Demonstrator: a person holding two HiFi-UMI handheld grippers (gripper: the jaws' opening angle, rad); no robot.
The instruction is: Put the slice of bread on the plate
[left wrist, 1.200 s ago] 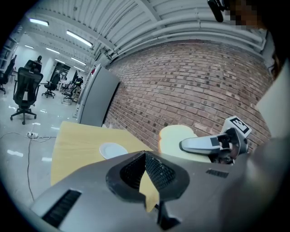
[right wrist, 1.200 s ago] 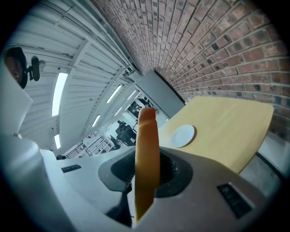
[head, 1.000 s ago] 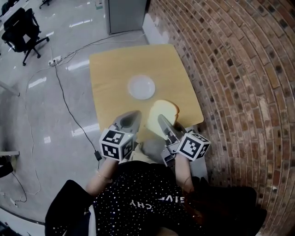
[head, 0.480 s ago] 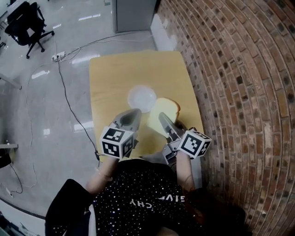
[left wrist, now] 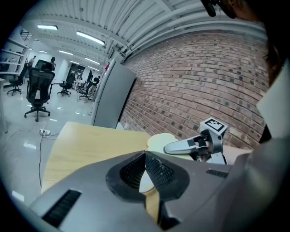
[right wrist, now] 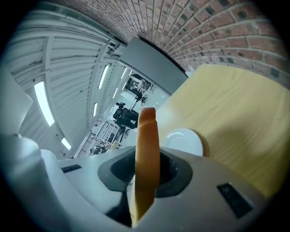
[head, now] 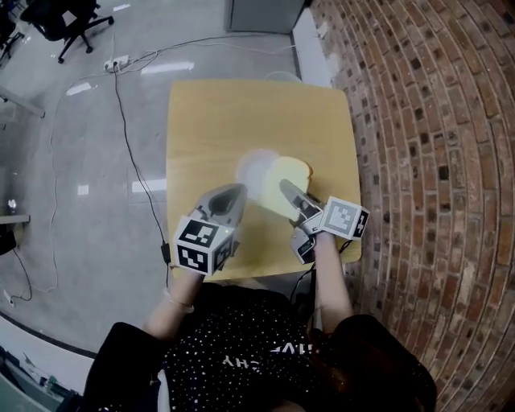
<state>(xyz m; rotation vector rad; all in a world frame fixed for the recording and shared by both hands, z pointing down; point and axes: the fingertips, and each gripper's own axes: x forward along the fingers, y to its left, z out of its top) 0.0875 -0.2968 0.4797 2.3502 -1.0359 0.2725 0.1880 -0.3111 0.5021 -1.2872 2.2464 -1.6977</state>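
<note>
A pale slice of bread with a tan crust stands on edge between the jaws of my right gripper, which is shut on it. In the right gripper view the slice rises upright out of the jaws. The small white plate lies on the wooden table, and the bread hangs over its right rim. The plate shows just beyond the slice. My left gripper hovers left of the bread near the plate, its jaws shut and holding nothing.
A brick wall runs close along the table's right side. A grey cabinet stands beyond the far edge. Cables trail over the shiny floor at the left, and an office chair stands far off.
Both grippers have moved forward over the table. The bread has travelled with the right gripper from the near right part of the table to the plate's right rim.
</note>
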